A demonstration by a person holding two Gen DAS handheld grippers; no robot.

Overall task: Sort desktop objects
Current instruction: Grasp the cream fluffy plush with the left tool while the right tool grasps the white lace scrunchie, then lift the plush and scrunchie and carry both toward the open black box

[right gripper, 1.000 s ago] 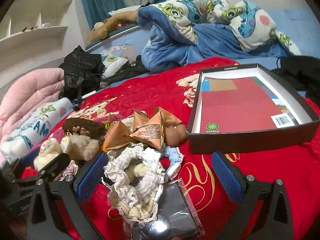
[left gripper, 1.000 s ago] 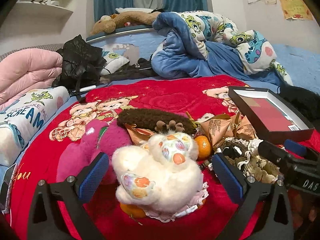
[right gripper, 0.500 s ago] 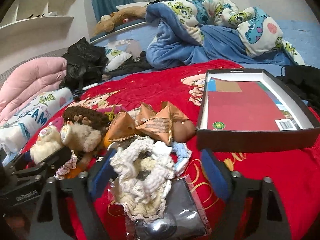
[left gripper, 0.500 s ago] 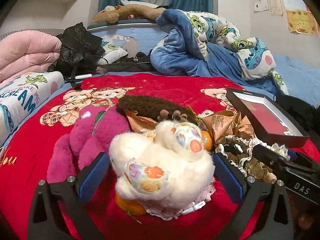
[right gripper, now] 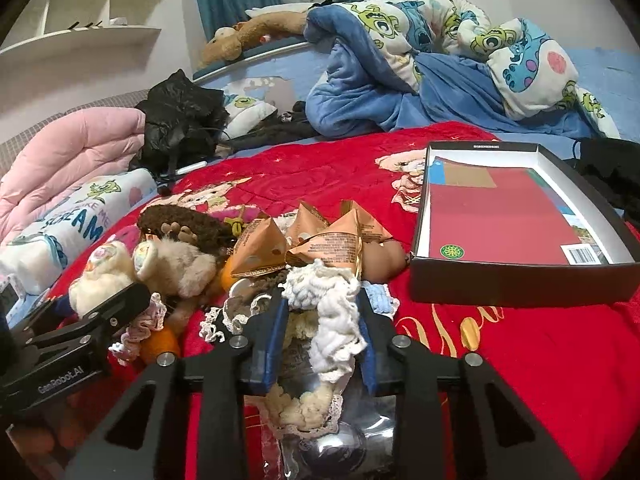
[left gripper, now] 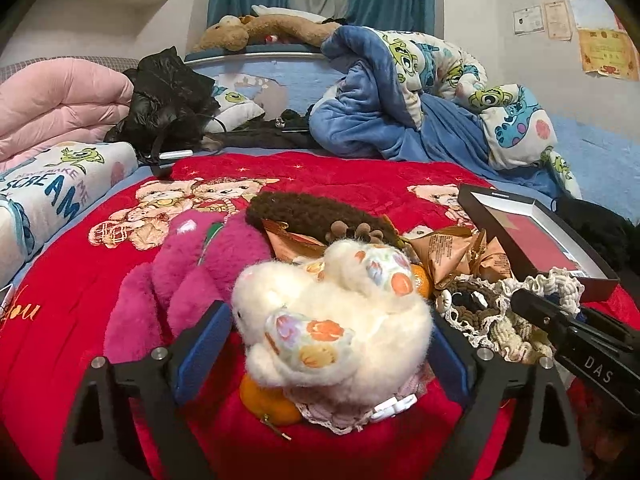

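Observation:
A white plush toy [left gripper: 332, 320] with flowered ears lies on the red blanket between the fingers of my left gripper [left gripper: 320, 348]; the jaws stand wide on either side of it, and I cannot tell if the pads touch it. It also shows in the right wrist view [right gripper: 104, 280]. My right gripper [right gripper: 320, 336] is shut on a white and cream knitted scrunchie [right gripper: 332, 320]. An open black box [right gripper: 520, 276] with a red bottom stands to the right.
A pile lies around the toys: a pink plush [left gripper: 188, 280], a brown furry item [left gripper: 304, 212], golden snack packets [right gripper: 316, 240], oranges [left gripper: 268, 400], lace scrunchies [left gripper: 480, 312], a clear plastic bag [right gripper: 340, 440]. Quilts and a black jacket [left gripper: 168, 96] lie behind.
My right gripper has closed from wide open onto the knitted scrunchie. My left gripper has moved in closer around the white plush toy.

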